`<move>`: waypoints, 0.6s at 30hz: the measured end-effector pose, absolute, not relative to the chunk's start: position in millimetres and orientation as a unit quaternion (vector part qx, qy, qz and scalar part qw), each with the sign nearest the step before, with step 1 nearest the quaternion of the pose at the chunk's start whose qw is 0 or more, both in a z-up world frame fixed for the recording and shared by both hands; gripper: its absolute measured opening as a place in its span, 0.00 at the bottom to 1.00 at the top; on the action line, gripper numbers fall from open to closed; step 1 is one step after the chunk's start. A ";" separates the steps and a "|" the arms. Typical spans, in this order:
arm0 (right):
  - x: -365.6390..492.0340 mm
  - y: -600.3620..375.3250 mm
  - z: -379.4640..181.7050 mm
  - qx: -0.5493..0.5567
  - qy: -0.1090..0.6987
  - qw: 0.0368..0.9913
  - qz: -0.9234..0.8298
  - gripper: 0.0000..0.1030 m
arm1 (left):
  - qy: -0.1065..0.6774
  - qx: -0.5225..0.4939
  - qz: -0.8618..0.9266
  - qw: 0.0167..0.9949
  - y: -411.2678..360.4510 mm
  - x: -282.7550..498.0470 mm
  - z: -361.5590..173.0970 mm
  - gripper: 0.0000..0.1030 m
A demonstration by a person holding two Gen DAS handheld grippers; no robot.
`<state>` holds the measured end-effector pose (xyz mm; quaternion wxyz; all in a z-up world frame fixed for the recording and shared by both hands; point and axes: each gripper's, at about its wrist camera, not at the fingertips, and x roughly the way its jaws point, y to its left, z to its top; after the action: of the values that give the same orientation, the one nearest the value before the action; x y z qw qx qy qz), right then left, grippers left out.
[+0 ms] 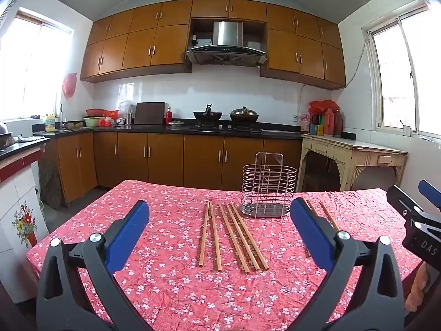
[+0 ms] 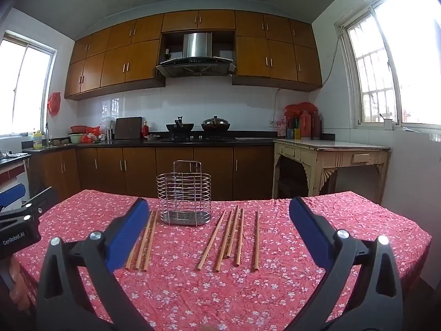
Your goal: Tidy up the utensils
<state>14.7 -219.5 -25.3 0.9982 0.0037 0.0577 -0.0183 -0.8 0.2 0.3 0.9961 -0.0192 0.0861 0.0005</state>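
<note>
Chopsticks (image 2: 234, 237) laid flat in loose rows on counter (image 2: 344, 220), w/ more at 9 o'clock of wire rack (image 2: 184, 198): easy to pick singly. Rack upright at 12 o'clock, ready to receive. Left gripper (image 1: 217, 226) & right gripper (image 2: 217, 226) hovering, jaws spread wide, nothing pinched; probably start of task.

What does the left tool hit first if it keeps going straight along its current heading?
Probably the wooden chopsticks lying on the red floral tablecloth. The open left tool points slightly down at them; the wire utensil holder stands behind. Depth is unclear.

Kitchen: brown wall cabinets (image 1: 137, 41), steel range hood (image 1: 226, 44), white tiles, bright windows (image 2: 386, 77) (both sides).
</note>
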 end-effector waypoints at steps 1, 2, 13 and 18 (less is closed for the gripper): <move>14.8 -219.2 -25.3 0.003 0.059 0.998 -0.018 0.96 | 0.085 -0.019 0.000 0.996 -0.1 -1.3 0.5 0.98; 14.8 -219.0 -25.4 0.003 0.059 0.998 -0.019 0.96 | 0.084 -0.018 -0.001 0.996 -0.5 -2.0 0.7 0.98; 14.6 -217.1 -25.2 0.002 0.058 0.998 -0.019 0.96 | 0.088 -0.023 0.001 0.996 1.4 -3.8 1.2 0.98; 14.5 -216.9 -24.7 0.003 0.059 0.998 -0.019 0.96 | 0.089 -0.024 0.002 0.996 1.0 -3.2 0.5 0.98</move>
<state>14.5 -216.9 -24.7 0.9981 0.0028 0.0586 -0.0186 -3.2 1.0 0.5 0.9958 -0.0236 0.0885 0.0016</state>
